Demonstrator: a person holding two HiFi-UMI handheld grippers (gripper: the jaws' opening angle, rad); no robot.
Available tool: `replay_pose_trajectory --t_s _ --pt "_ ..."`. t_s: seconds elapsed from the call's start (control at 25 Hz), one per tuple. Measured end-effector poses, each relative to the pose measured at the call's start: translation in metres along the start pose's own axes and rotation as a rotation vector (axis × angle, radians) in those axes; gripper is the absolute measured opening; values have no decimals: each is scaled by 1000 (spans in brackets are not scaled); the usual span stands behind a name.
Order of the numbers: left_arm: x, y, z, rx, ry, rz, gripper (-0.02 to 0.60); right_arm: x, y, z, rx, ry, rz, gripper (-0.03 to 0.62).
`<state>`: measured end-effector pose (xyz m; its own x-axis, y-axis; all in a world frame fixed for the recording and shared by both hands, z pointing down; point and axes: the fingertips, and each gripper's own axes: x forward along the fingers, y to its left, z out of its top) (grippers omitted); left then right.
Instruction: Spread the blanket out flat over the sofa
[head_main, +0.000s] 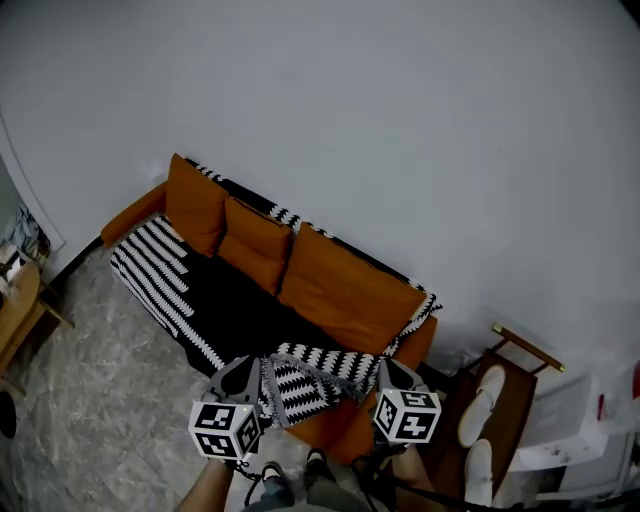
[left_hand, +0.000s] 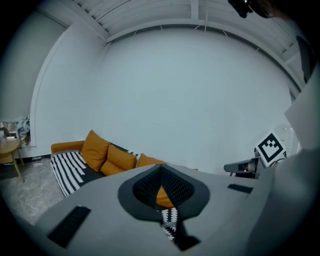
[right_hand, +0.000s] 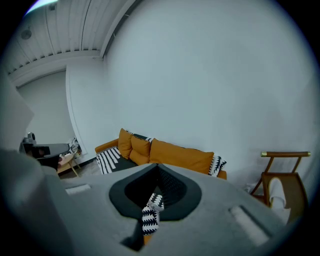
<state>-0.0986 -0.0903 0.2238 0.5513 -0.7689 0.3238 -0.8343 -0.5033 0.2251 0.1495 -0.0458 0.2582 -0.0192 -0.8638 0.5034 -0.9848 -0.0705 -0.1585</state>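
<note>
Plain pale wall (head_main: 400, 120), grey marbled floor (head_main: 90, 400), small wooden table (head_main: 20, 310) left, possibly a wooden rack (head_main: 505, 390) right.

We hold our left gripper (head_main: 243, 372) and right gripper (head_main: 393, 372) side by side, tilted slightly downward, both jaws pinched tight on the blanket (head_main: 300, 385).

A: The light is soft, even and rather cool in all three views; the wall (head_main: 400, 120) looks pale grey-blue, without glare or hard shadows.
B: Yes. Both gripper views are round with black corners, and the ceiling (left_hand: 165, 15) lines bend strongly near the rim.
A: The grey bodies of the left tongs (left_hand: 161, 172) and right tongs (right_hand: 158, 169), close to the lens, are blurred.
B: The sofa (right_hand: 170, 155) behind stays quite sharp.
</note>
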Motion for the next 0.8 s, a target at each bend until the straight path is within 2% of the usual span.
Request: replay_pose_trajectory --t_s 0.16,0.36,0.8 --pt "7 12 -10 -14 19 31 5 7 3 -1 -26 12 8 5" --pt "16 26 -33 -38 34 52 4 17 -5 -18 -67 24 -54 5" --pt "57 63 -119 -82 125 43 3 65 11 -100 -45 122 -61 5"
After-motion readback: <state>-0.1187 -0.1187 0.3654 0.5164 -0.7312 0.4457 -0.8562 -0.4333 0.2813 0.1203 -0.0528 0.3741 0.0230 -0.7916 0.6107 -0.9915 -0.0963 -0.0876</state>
